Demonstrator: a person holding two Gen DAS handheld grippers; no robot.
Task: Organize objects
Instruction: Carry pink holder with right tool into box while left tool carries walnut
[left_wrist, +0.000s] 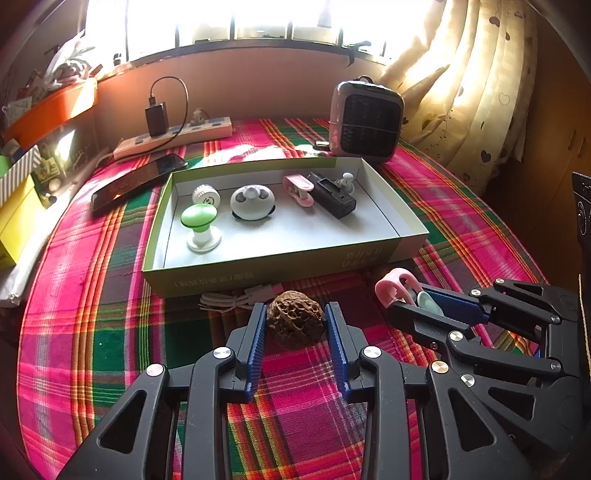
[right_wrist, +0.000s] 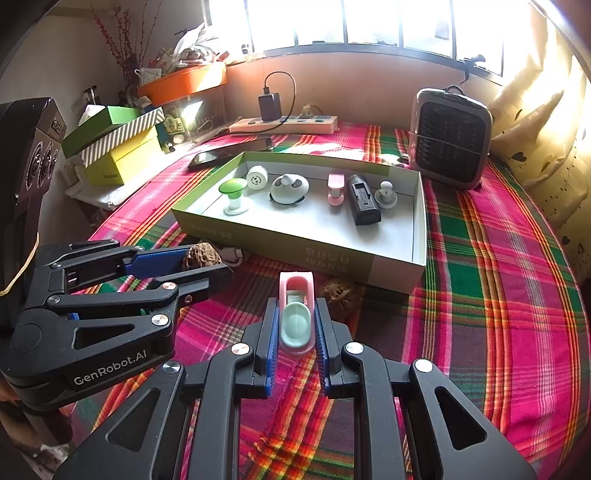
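1. My left gripper (left_wrist: 295, 321) has its jaws clamped on a walnut (left_wrist: 295, 319), the blue pads pressing its two flanks just in front of the box (left_wrist: 280, 266). My right gripper (right_wrist: 296, 325) has its jaws closed tight on a pink clip (right_wrist: 296, 314) with a mint-green pad, its pink loop sticking out beyond the tips.

2. What could go wrong on the left: the walnut is round, hard and ridged, so I judge it could squirt out of the pads if I tilt or jolt on the way over the box wall, and then roll across the plaid cloth (right_wrist: 480, 295).

3. On the right: the clip is gripped along its narrow sides. If it twists in the jaws, the overhanging loop could catch the near wall of the box.

4. Both grippers sit close together, so a crossing move could knock them against each other.

5. A white cable (left_wrist: 229, 301) lies against the box front just beyond the walnut and could snag my left tips.

6. Count, outward: two walnuts (one held, a second walnut (right_wrist: 341, 295) on the cloth beside the box), two pink clips (one held, one clip in the box (right_wrist: 335, 189)).

7. Also in the box: one green knob (right_wrist: 233, 195), one white round cap (right_wrist: 257, 177), one panda-like gadget (right_wrist: 290, 188), one black battery pack (right_wrist: 364, 201), one grey knob (right_wrist: 386, 195).

8. Beyond: one phone (right_wrist: 229, 153), one power strip (right_wrist: 284, 125), one heater (right_wrist: 450, 138).
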